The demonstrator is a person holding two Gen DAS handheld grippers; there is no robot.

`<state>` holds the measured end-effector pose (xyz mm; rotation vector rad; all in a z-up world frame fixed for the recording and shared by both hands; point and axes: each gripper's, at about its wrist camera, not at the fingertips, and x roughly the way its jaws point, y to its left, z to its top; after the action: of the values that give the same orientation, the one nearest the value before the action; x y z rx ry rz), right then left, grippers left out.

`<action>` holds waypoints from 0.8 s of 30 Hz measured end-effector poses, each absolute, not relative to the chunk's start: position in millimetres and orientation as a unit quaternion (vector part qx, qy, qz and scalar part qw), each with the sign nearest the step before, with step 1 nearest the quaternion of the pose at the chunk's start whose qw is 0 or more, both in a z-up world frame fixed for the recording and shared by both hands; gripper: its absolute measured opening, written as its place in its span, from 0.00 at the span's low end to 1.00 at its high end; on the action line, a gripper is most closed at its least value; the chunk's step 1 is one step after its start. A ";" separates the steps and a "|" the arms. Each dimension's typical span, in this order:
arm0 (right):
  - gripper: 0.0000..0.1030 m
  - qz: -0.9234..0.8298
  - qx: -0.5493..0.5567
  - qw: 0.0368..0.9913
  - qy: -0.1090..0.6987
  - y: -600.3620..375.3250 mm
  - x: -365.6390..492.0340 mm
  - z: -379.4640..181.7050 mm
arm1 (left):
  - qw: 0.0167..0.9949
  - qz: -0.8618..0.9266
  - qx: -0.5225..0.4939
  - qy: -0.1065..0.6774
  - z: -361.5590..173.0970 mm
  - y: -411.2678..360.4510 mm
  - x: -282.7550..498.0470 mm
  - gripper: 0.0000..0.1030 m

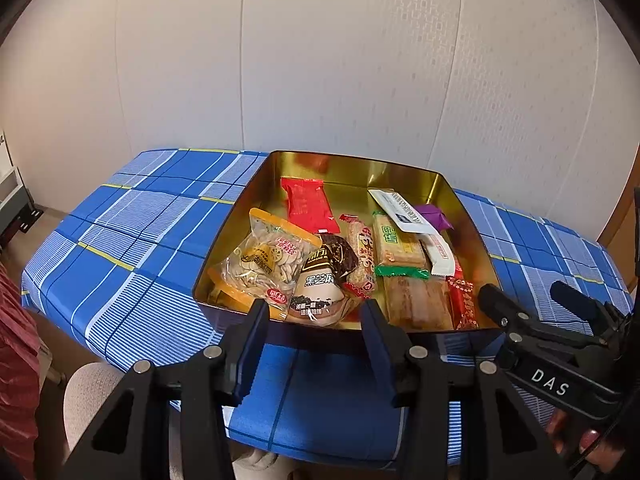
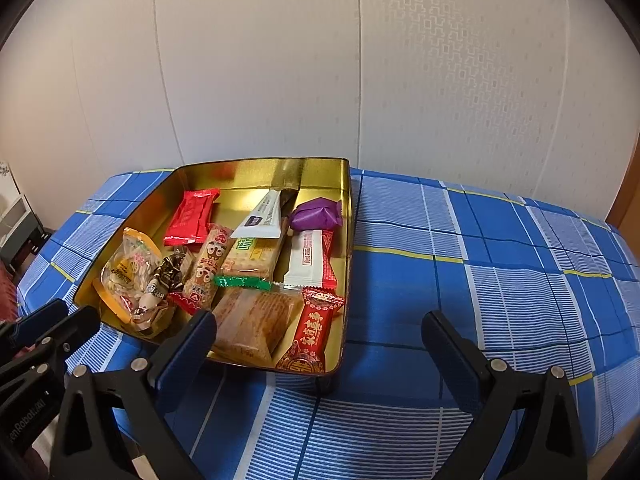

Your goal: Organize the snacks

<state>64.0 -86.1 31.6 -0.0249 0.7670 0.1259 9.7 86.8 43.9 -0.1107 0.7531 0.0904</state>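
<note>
I hold my left tongs (image 1: 316,320) and right tongs (image 2: 320,332) open and empty near the gold tin (image 2: 347,248) full of snacks (image 2: 256,320).

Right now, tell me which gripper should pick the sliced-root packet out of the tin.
Left. The left gripper hovers open at the tin's near rim, with the sliced-root packet just ahead of it. The right gripper is also open, but sits toward the tin's opposite side.
</note>
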 end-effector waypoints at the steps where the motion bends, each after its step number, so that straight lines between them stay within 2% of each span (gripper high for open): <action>1: 1.00 0.061 -0.012 0.925 0.374 -86.1 63.9 31.7 | 0.928 0.047 -0.053 0.367 44.2 86.2 9.2 0.47; 24: 1.00 0.062 -0.013 0.925 0.375 -89.3 64.8 31.5 | 0.921 0.044 -0.071 0.379 42.2 87.5 11.6 0.47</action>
<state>64.8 -89.3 31.5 -0.0264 0.7689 0.1266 11.6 87.5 42.2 -0.1453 0.7793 0.0912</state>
